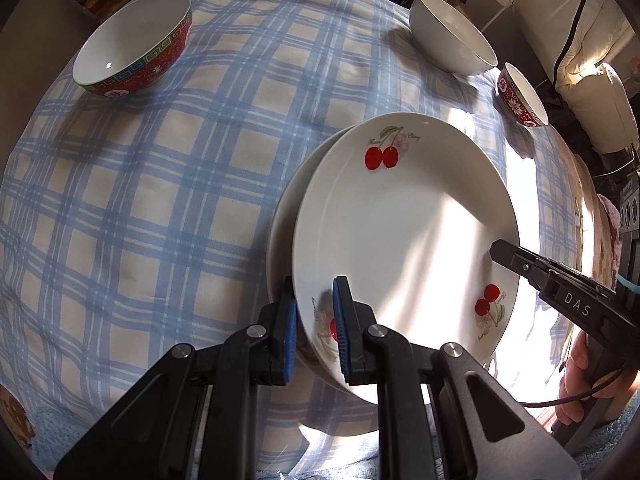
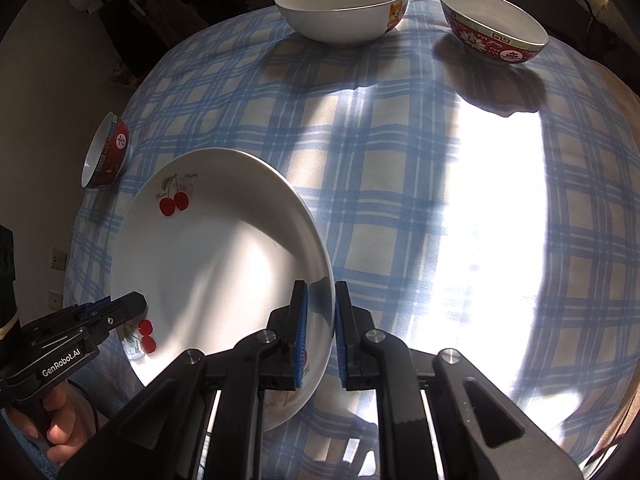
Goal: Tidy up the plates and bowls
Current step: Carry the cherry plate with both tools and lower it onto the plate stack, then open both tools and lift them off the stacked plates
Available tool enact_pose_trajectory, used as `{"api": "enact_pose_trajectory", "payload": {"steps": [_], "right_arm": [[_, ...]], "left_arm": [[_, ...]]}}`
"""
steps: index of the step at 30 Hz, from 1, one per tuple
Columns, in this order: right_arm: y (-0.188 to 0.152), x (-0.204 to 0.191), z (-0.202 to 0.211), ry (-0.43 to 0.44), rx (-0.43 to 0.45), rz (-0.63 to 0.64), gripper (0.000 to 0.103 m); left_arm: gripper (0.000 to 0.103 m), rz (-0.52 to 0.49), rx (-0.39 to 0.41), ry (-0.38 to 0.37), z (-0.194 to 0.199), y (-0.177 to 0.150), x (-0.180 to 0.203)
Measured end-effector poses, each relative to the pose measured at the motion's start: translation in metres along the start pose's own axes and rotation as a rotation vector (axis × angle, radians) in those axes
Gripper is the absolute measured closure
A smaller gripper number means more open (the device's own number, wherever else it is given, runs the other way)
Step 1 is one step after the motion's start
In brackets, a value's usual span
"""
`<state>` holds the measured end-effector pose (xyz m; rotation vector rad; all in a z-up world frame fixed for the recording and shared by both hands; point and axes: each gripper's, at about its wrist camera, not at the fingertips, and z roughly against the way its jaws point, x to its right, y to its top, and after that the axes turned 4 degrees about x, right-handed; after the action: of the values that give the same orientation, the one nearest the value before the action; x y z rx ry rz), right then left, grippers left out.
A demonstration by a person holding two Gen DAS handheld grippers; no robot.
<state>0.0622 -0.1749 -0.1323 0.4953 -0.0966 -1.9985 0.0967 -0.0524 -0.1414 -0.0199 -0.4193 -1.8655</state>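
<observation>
Two tongs, one cherry plate, held tilted above the desk's near edge.

The left tongs [image 1: 315,328] and right tongs [image 2: 320,332] are each closed down onto opposite rims of the cherry plate [image 1: 400,232], which sits directly between them over a second plate [image 1: 280,220] (only its left rim shows). White and glossy, it bears red cherry prints. Three bowls stand well apart toward the far edge.

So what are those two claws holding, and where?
Both grip the cherry plate by its rim: left gripper on one side, right gripper opposite.
</observation>
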Motion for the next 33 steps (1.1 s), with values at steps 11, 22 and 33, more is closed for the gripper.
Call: {"api": "enact_pose_trajectory", "payload": {"steps": [11, 22, 33], "right_arm": [[0.000, -0.001, -0.002, 0.003, -0.004, -0.008, 0.088], [0.001, -0.001, 0.004, 0.013, 0.010, -0.010, 0.088], [0.000, -0.003, 0.004, 0.016, 0.011, 0.001, 0.088]], "left_arm": [[0.086, 0.007, 0.002, -0.004, 0.000, 0.000, -0.002], [0.086, -0.014, 0.030, 0.033, 0.009, -0.002, 0.001], [0.086, -0.036, 0.054, 0.122, 0.014, -0.004, -0.001]]}}
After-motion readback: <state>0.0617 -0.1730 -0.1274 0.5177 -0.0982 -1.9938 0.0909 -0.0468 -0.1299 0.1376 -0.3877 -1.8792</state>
